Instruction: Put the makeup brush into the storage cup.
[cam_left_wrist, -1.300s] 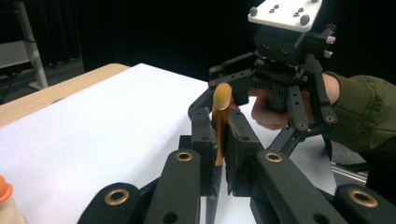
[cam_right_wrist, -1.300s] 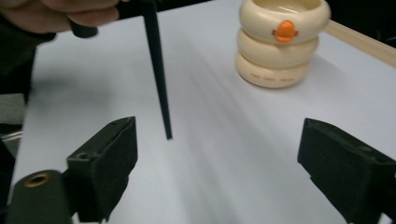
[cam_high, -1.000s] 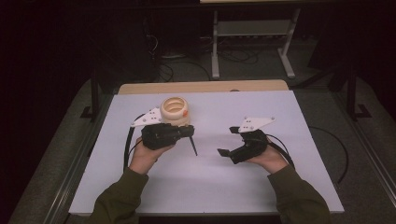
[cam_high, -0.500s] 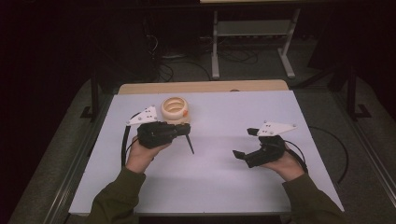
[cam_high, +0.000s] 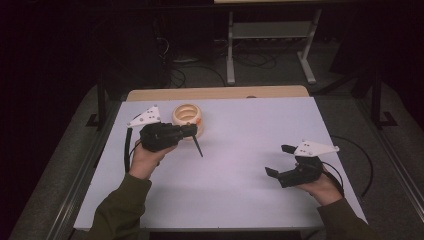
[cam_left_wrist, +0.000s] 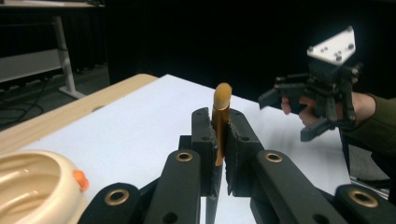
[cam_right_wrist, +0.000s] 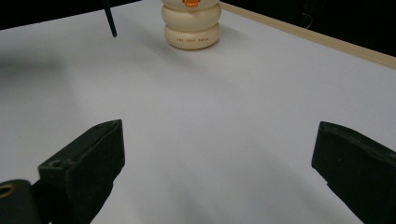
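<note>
My left gripper (cam_high: 192, 131) is shut on a thin pen-like stick (cam_high: 198, 146) at the left of the white table (cam_high: 250, 130). The stick's black shaft slants down from the jaws toward the table. In the left gripper view its amber top (cam_left_wrist: 222, 100) pokes up between the closed pads of the gripper (cam_left_wrist: 219, 122). Just behind the gripper stands a cream ridged holder (cam_high: 187, 116) with an orange spot (cam_left_wrist: 80, 178). My right gripper (cam_high: 278, 160) hovers open near the front right with nothing between its jaws. In its own view the right gripper (cam_right_wrist: 219, 140) looks across bare table to the holder (cam_right_wrist: 191, 24) and the stick's tip (cam_right_wrist: 110, 22).
A wooden strip (cam_high: 215, 93) runs along the table's far edge. Metal rails (cam_high: 82, 172) flank both sides. A black cable (cam_high: 361, 160) loops off the right edge. A metal stand (cam_high: 270, 35) and loose cables lie on the dark floor beyond.
The right gripper has swung to the right and toward the front edge, still open. The left gripper has drifted a little to the left, with the stick still in its jaws.
</note>
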